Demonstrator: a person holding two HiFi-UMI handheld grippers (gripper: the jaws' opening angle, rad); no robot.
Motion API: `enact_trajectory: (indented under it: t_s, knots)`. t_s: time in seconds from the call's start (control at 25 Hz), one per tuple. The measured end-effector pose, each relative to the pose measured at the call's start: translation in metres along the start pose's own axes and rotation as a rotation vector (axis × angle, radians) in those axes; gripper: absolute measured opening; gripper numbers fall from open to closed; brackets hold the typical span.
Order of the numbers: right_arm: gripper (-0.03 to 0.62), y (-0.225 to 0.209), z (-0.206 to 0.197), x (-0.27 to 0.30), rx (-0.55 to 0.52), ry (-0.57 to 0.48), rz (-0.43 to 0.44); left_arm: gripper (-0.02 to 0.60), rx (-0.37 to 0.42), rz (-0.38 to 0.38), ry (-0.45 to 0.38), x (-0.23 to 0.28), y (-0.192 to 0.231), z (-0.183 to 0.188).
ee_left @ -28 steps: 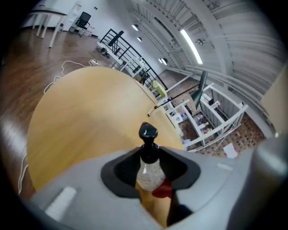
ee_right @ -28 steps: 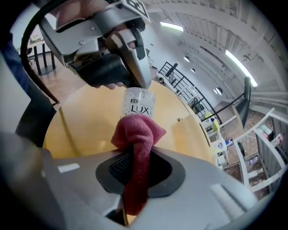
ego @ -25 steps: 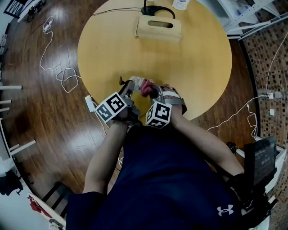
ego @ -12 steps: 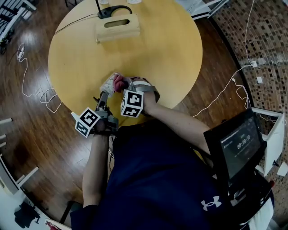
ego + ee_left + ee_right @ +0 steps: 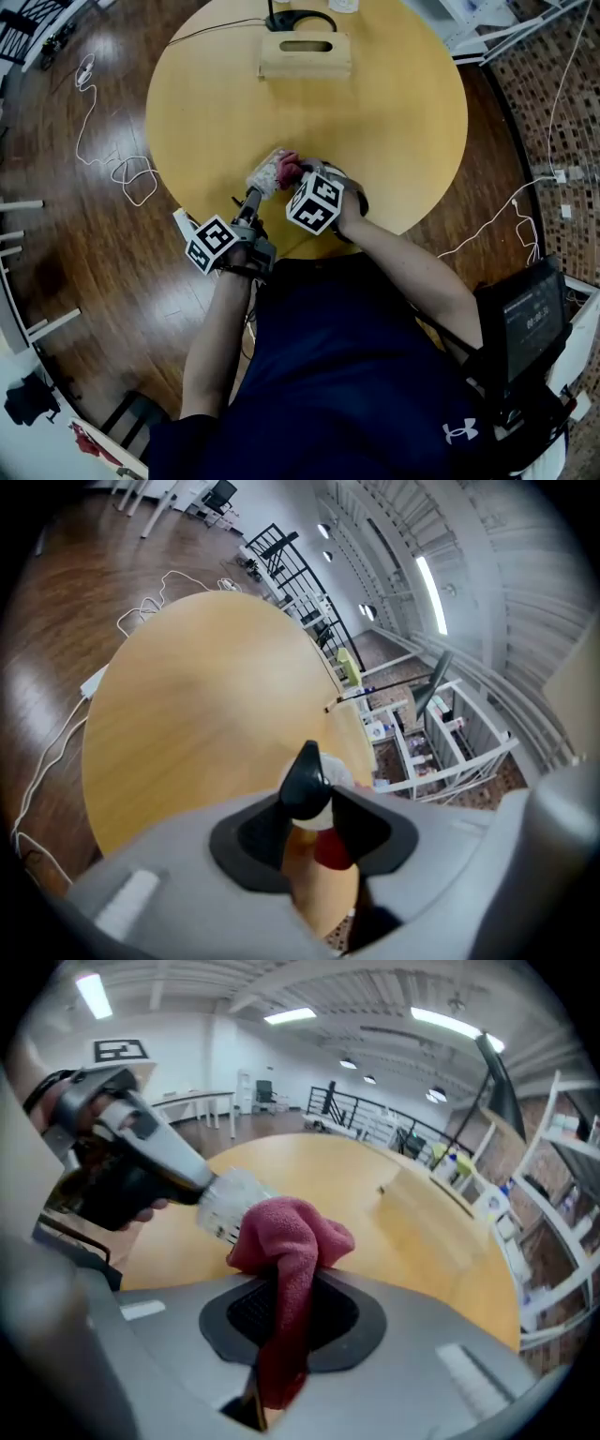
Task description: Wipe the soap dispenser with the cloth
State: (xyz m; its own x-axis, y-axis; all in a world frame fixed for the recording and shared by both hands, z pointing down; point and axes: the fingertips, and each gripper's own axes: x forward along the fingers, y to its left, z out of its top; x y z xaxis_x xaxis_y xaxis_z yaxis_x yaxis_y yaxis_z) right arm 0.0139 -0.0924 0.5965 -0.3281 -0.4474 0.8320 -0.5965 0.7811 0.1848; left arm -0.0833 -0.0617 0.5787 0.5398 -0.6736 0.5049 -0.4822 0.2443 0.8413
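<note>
Left gripper (image 5: 314, 813) has the clear plastic soap dispenser (image 5: 223, 1206) by its top end, jaws clamped on either side of the black pump head, and the left gripper view shows that pump poking up between the dark pads. The bottle juts out from those jaws tipped over rather than upright, over the near edge of the round yellow wooden bench (image 5: 394, 122); whether it touches the surface, I cannot tell. Over on the other side, the right gripper (image 5: 286, 1312) is pinching the dark red fleecy cloth (image 5: 291, 1241), jaws squeezed tight on a hanging fold of it, with the rest bunched into a soft lump above the pads. That lump is pressed right up against the side of the clear bottle, cloth and dispenser touching. From the head view the two grippers sit close together at the bench's near rim, marker cubes almost side by side. At the far side of the bench stands a pale wooden box with a slot (image 5: 305, 54), well apart from the action, and a white cable (image 5: 122, 169) loops across the dark wooden floor (image 5: 84, 281).
</note>
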Motion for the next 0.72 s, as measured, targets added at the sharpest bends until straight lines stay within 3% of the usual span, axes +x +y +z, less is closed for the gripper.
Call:
enact_trajectory:
  t_s: [0.16,0.4,0.48,0.56,0.72]
  knots:
    - [0.057,-0.023,-0.031,0.007,0.115,0.156,0.032,0.135,0.025,-0.007,0.05,-0.002,-0.006,-0.011]
    - [0.057,0.052,0.009,-0.007,0.174,0.088,0.293,0.137,-0.057,-0.032,0.029,-0.001,0.003,-0.005]
    - [0.057,0.061,0.009,-0.002,0.198,0.078,0.336,0.137,-0.06,-0.037,0.033,-0.001,0.003,-0.002]
    - [0.057,0.045,0.0,0.006,0.233,0.086,0.306,0.137,-0.069,-0.045,0.036,-0.001,0.003,0.001]
    - [0.057,-0.014,-0.039,0.02,0.364,0.162,0.16,0.138,-0.048,-0.07,0.061,-0.001,0.004,0.0]
